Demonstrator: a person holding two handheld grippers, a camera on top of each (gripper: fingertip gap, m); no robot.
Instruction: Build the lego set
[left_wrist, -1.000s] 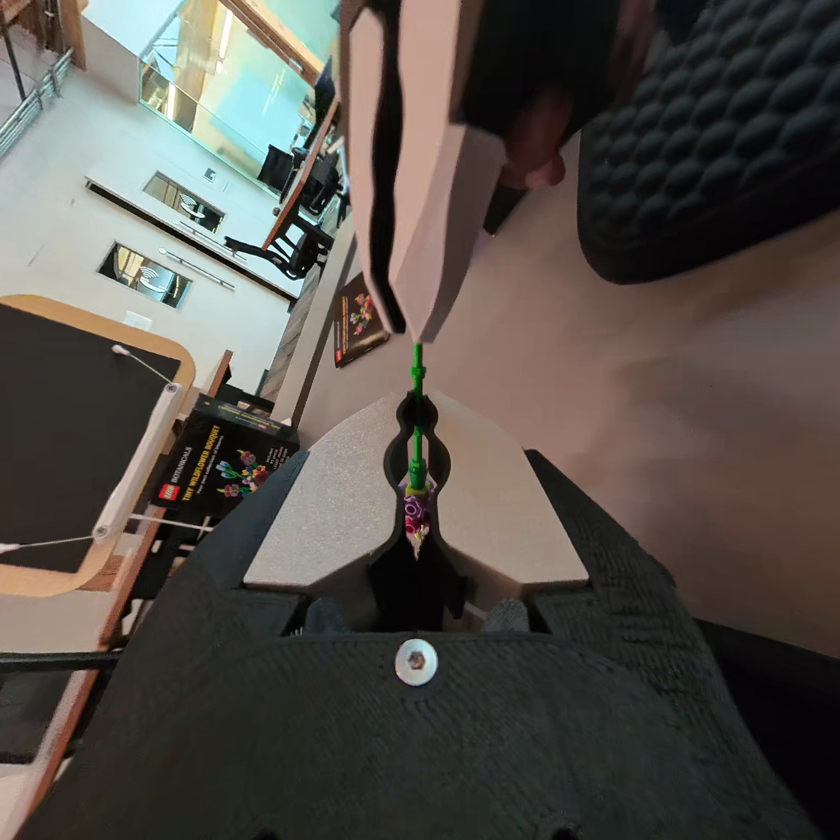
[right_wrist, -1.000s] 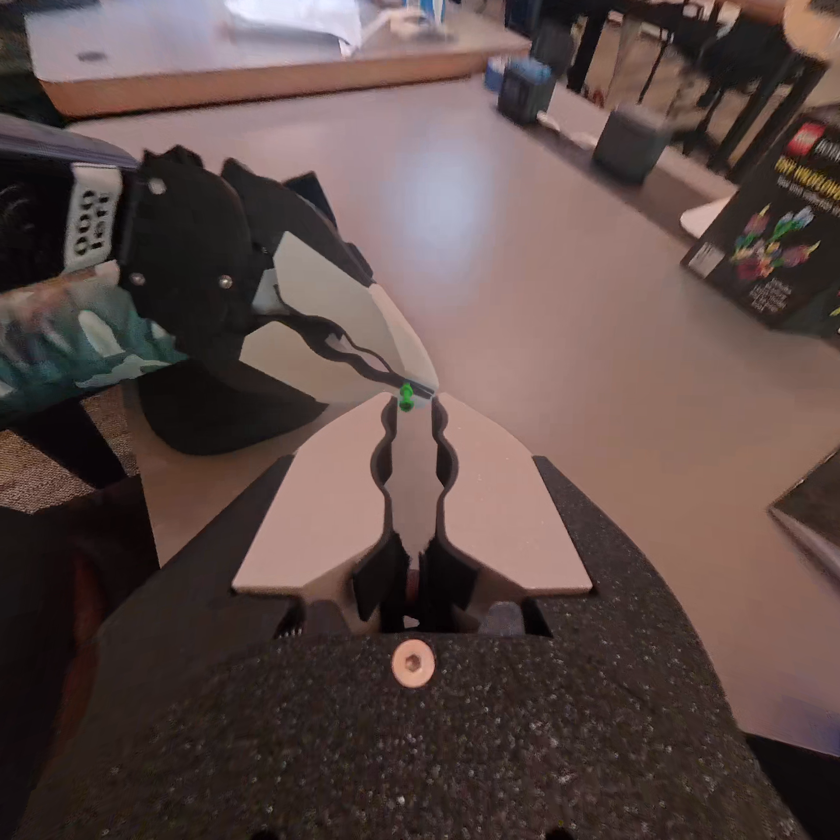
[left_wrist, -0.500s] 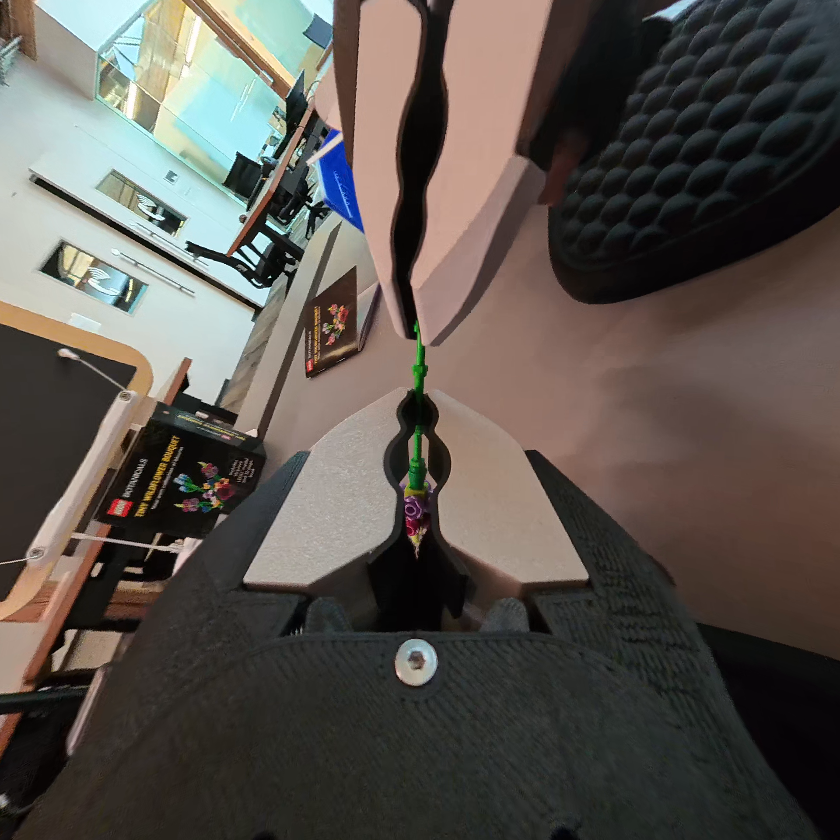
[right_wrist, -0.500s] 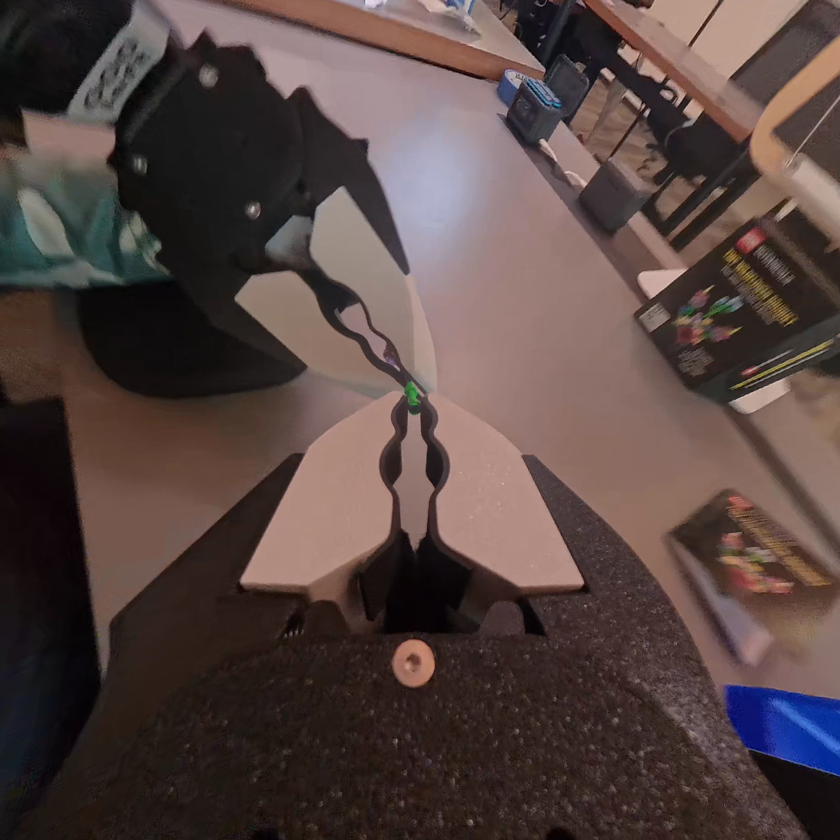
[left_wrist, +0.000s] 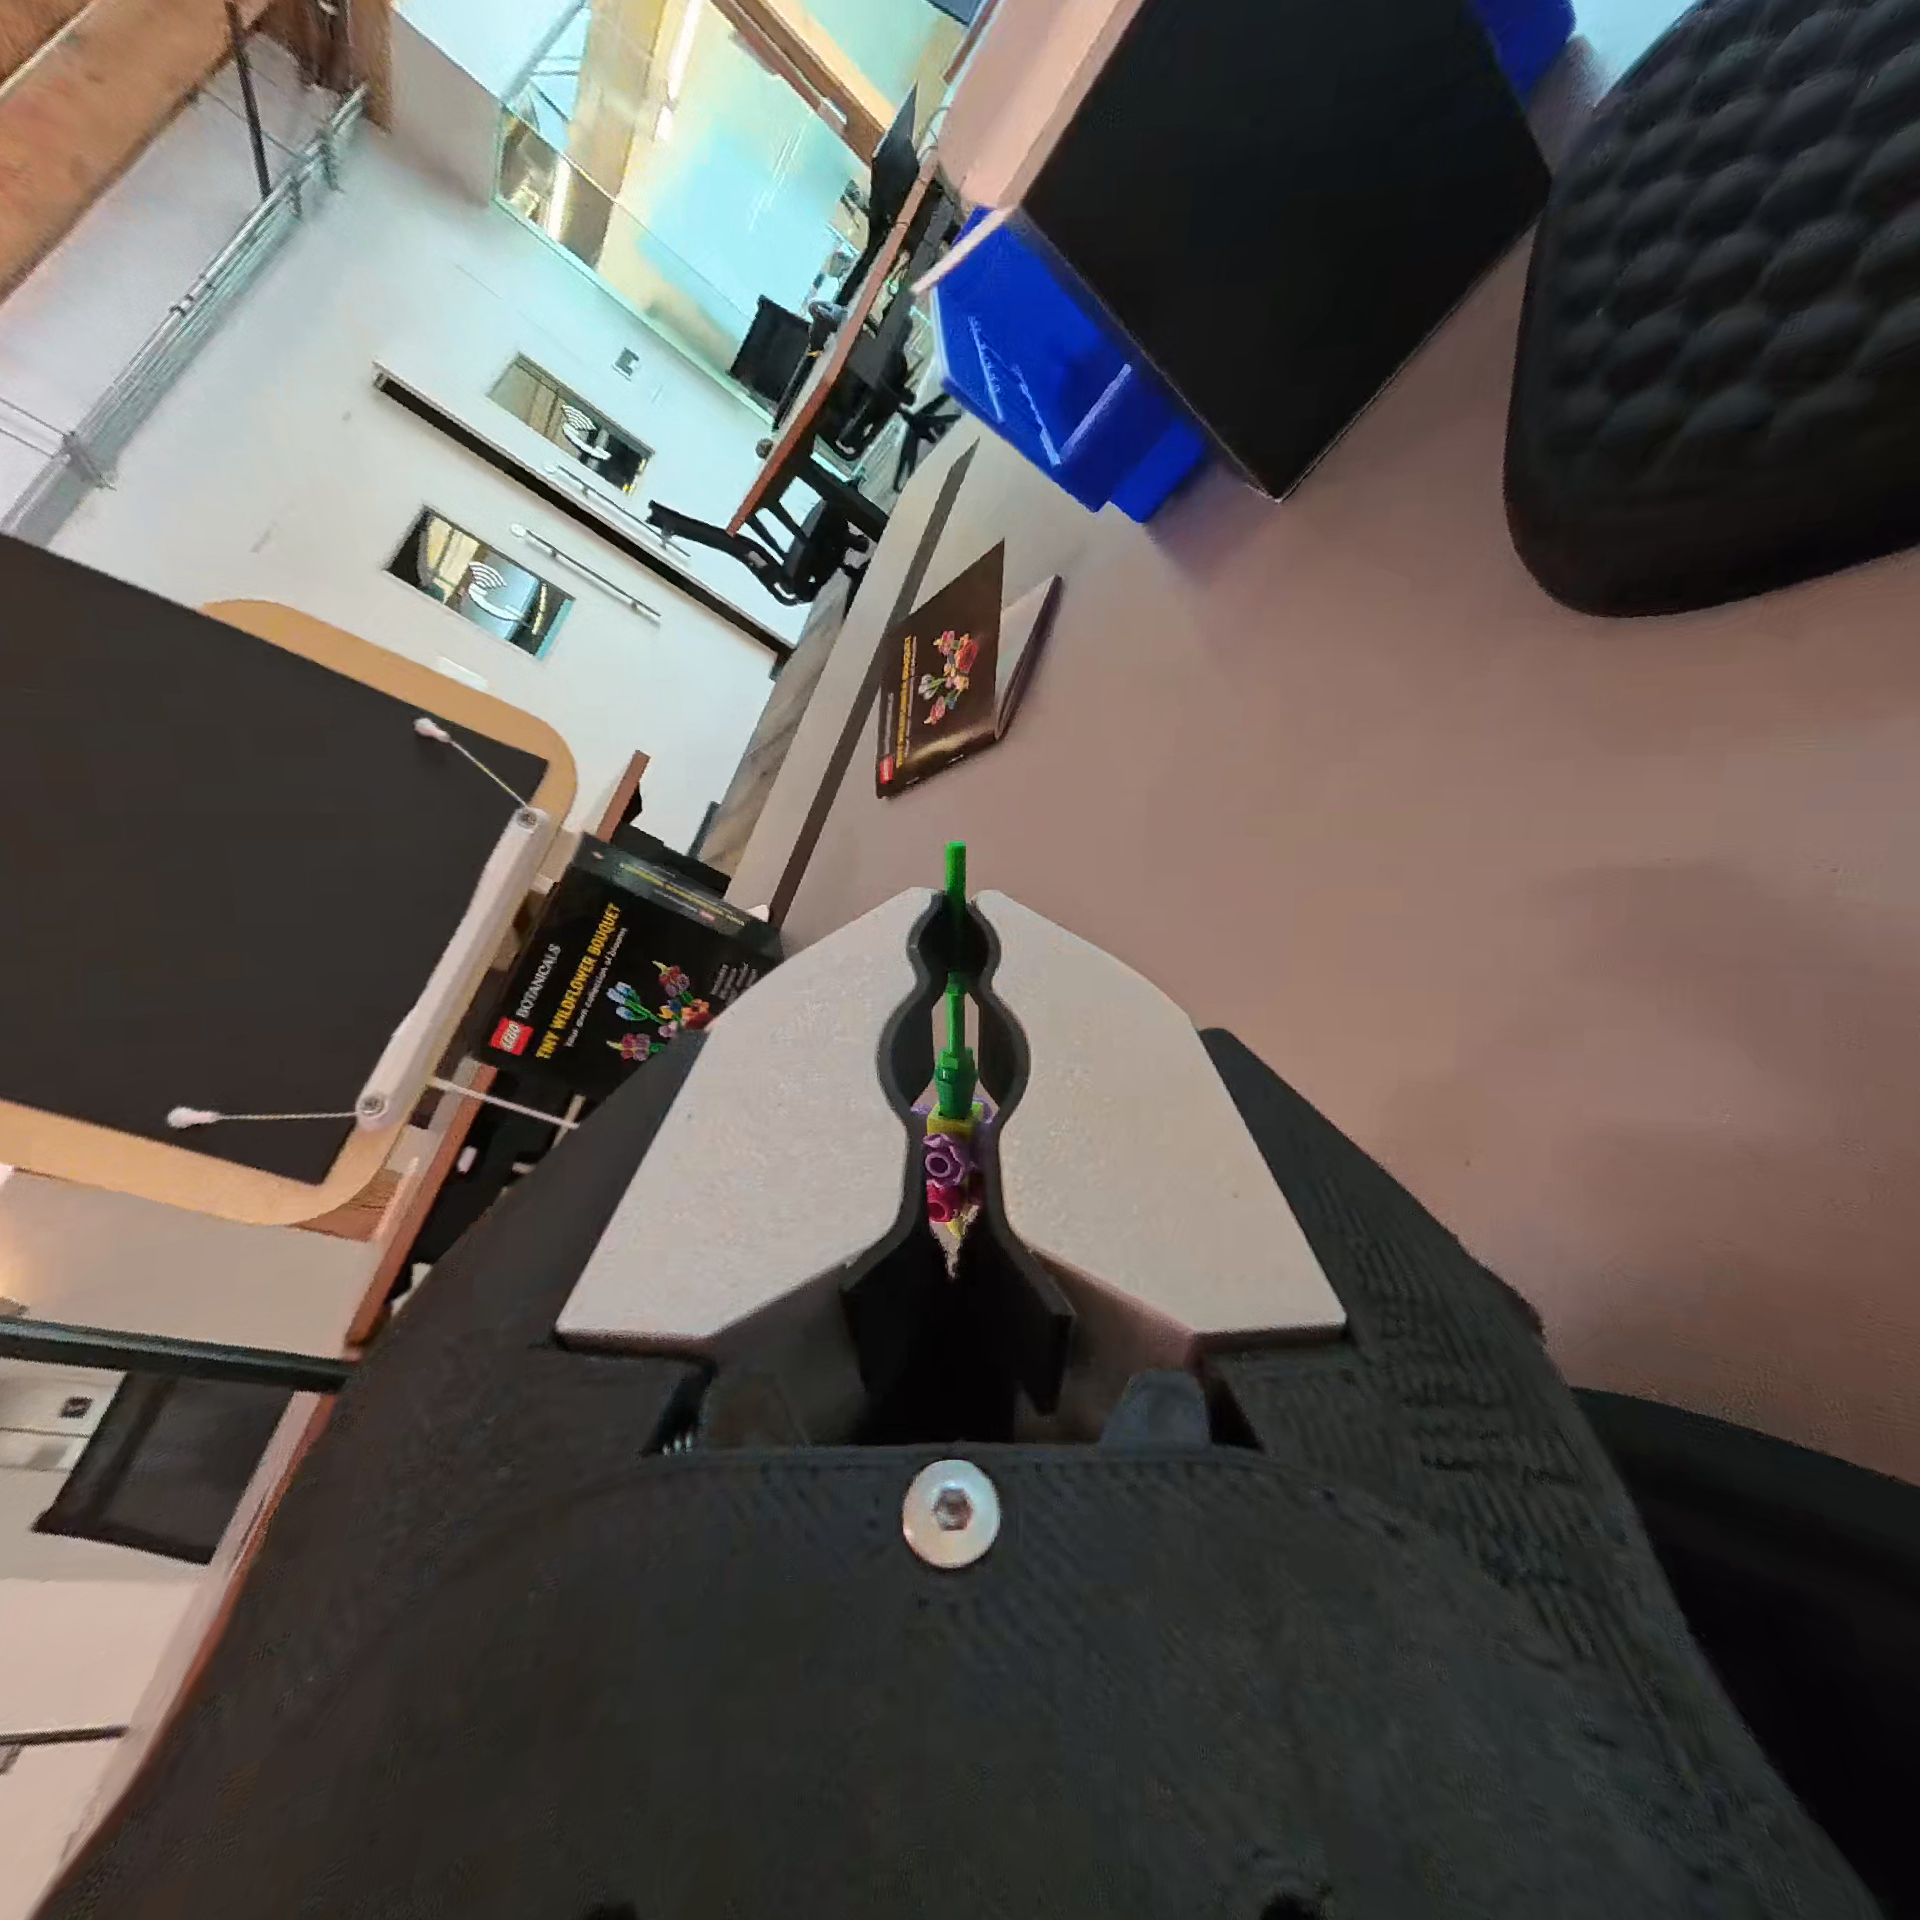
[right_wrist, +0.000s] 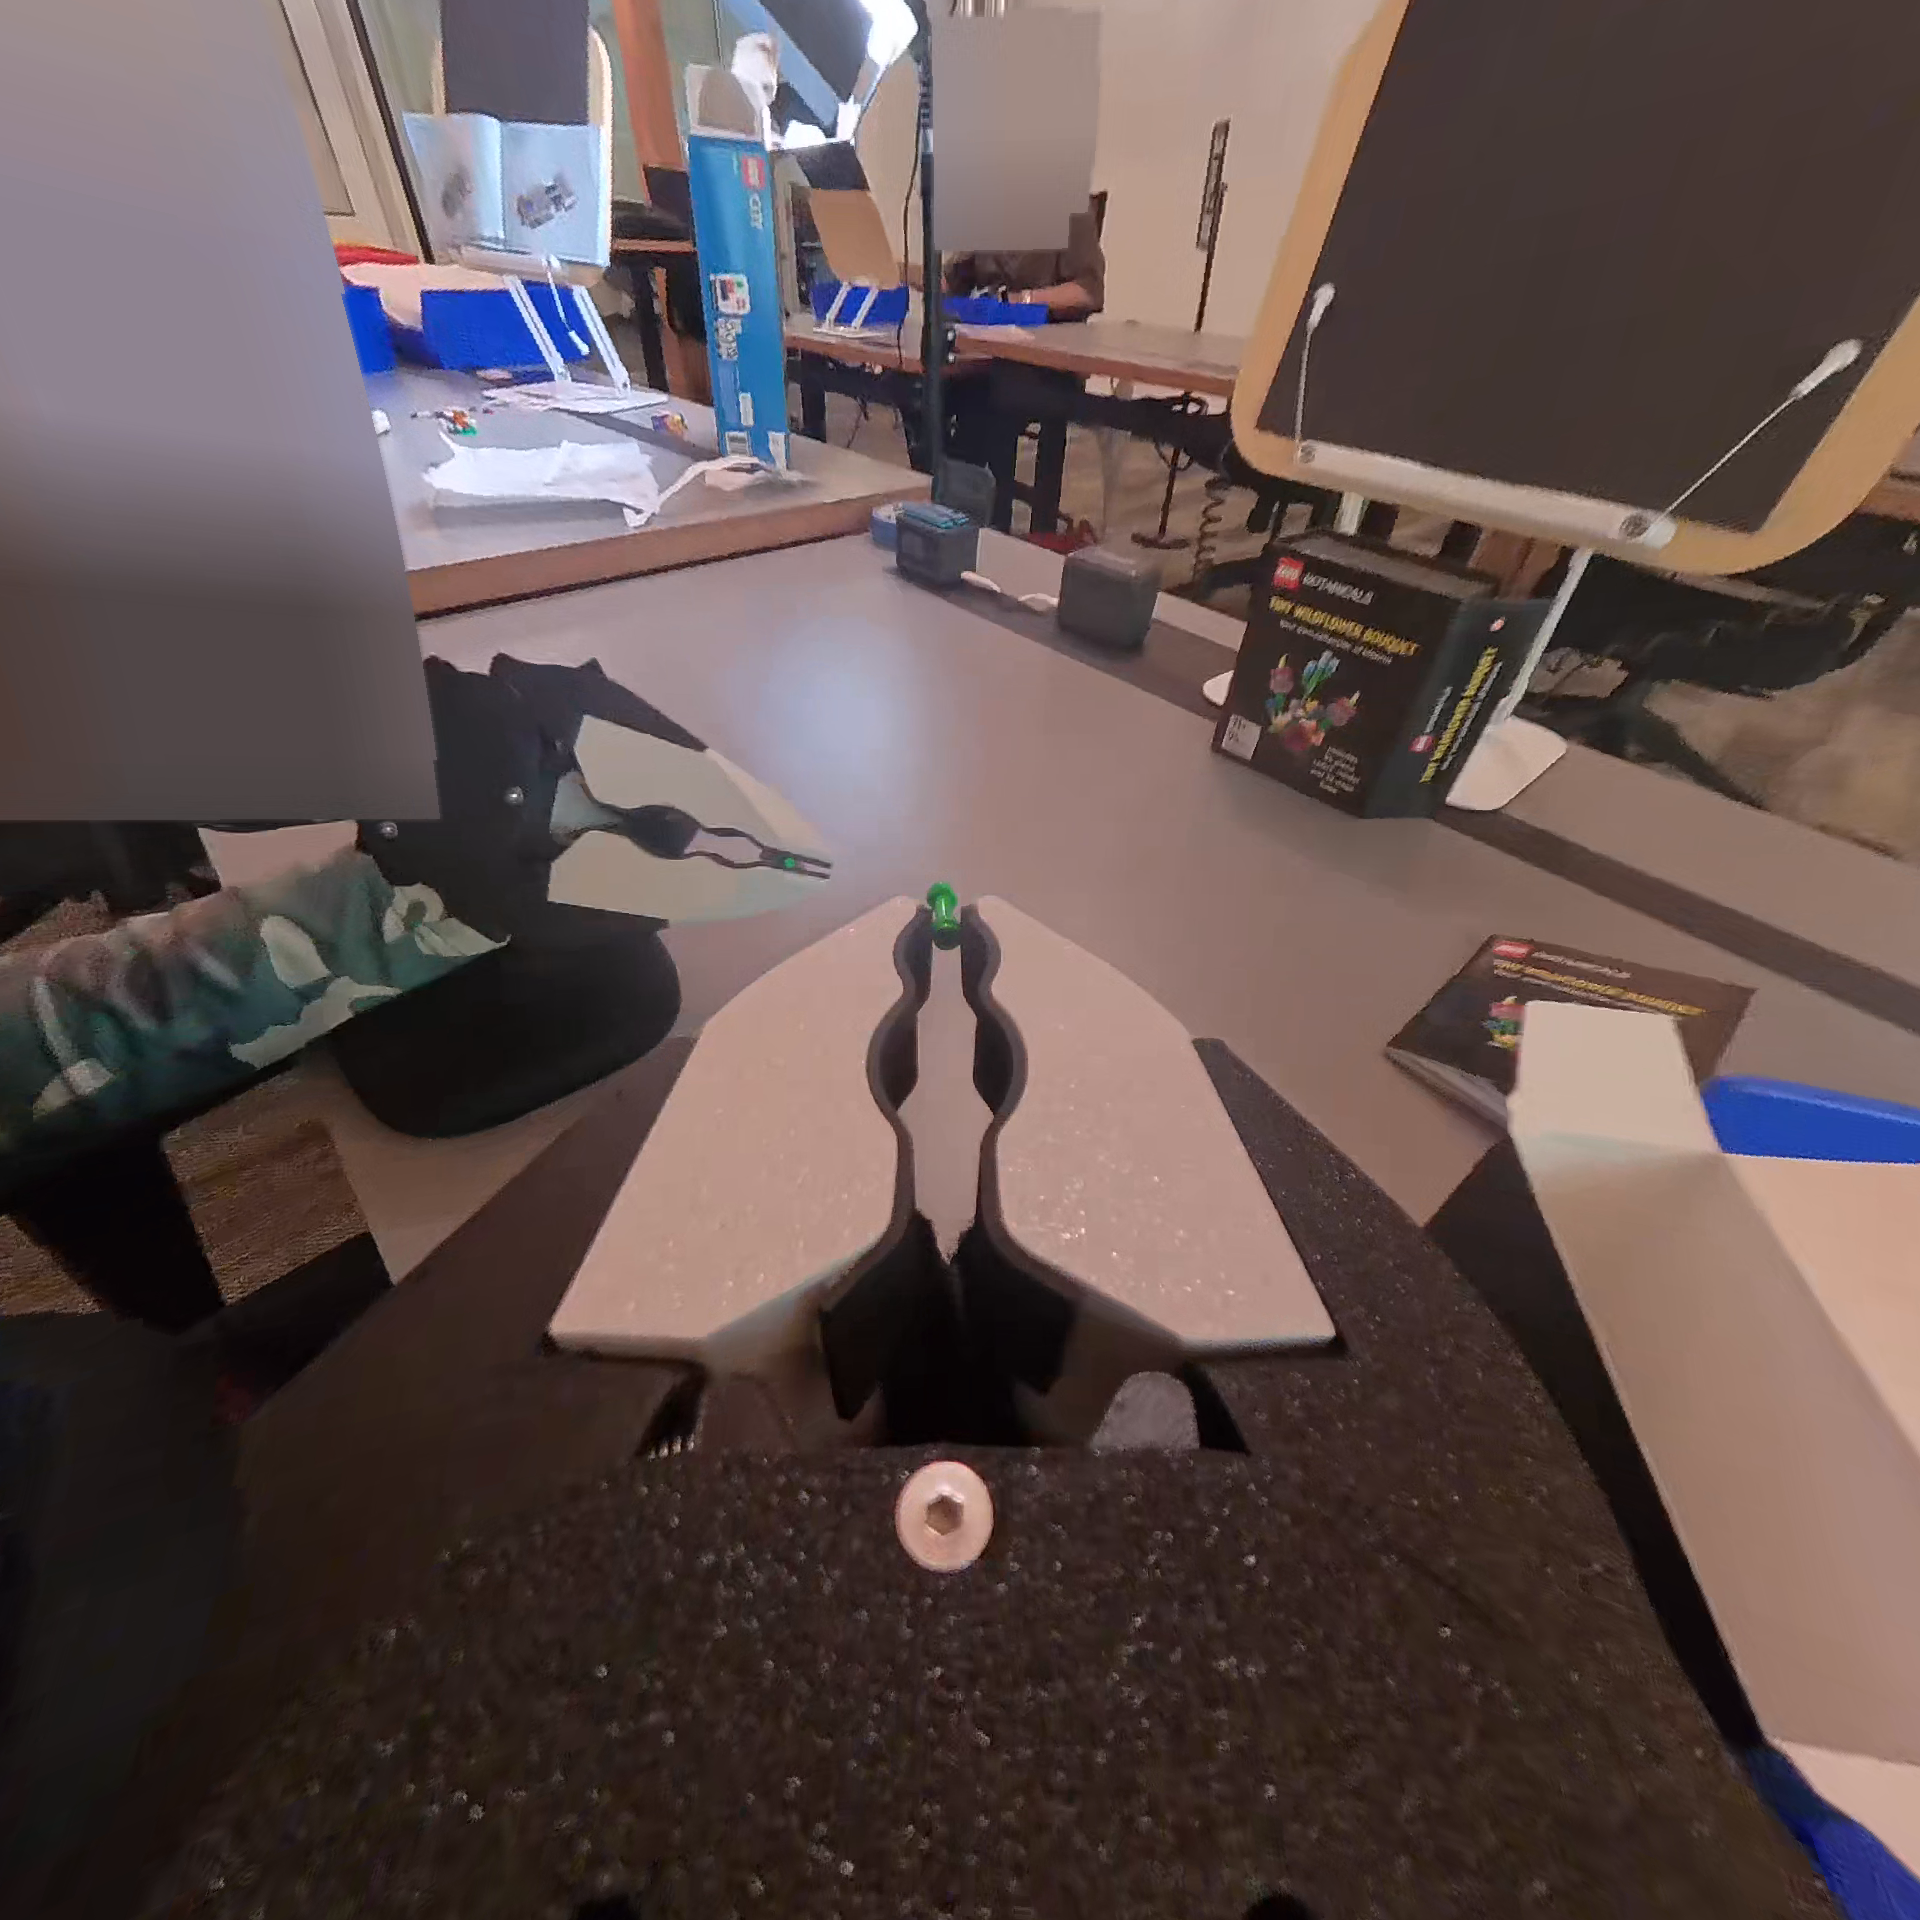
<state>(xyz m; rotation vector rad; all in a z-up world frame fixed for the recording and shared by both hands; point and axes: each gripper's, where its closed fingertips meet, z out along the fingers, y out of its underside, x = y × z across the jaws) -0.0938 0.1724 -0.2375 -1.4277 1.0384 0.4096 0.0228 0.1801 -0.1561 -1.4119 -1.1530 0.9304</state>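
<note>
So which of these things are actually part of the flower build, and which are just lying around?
Part of the job:
- flower stem, clamped in the left tool
- small green piece, pinched in the right tool
- instruction booklet
- set box

Just lying about:
- blue bin
- black cushion
- tall blue box
- grey cube

The right tongs (right_wrist: 943, 914) pulled away from the left tongs (left_wrist: 954, 906), taking a small green plastic stud piece (right_wrist: 943, 914) off the thin green stem (left_wrist: 954, 878) tip.
</note>
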